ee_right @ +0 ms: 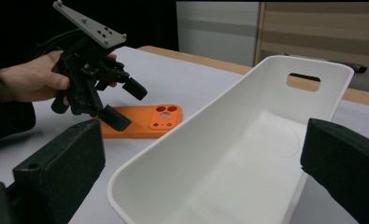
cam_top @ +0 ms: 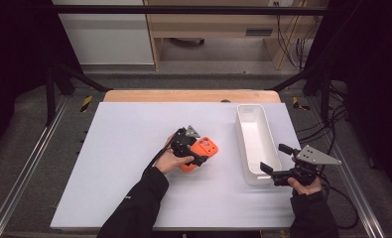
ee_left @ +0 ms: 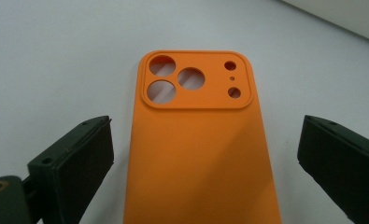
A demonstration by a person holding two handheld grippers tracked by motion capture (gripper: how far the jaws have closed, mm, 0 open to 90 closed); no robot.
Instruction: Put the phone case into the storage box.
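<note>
1. the orange phone case point(cam_top: 202, 151) lies flat on the white table point(cam_top: 114, 163), camera cutouts facing up, well left of the white bin point(cam_top: 255, 144).
2. the left gripper point(cam_top: 191, 148) is right over the case, jaws spread wide, one on each long side, neither touching it as far as the left gripper view shows.
3. my read: this is the grab. best to settle lower so the pads meet the case's edges squarely near mid-length, then squeeze evenly; a thin, flexible case could bow or skid if pinched off-centre.
4. the left hand point(cam_top: 169, 161) reaches in from the lower left, gripper angled down and toward the bin.
5. the right gripper point(cam_top: 275, 166) sits by the bin's near end, jaws wide and holding nothing, either side of that end; the right hand point(cam_top: 302, 186) is low at the table's right edge.
</note>
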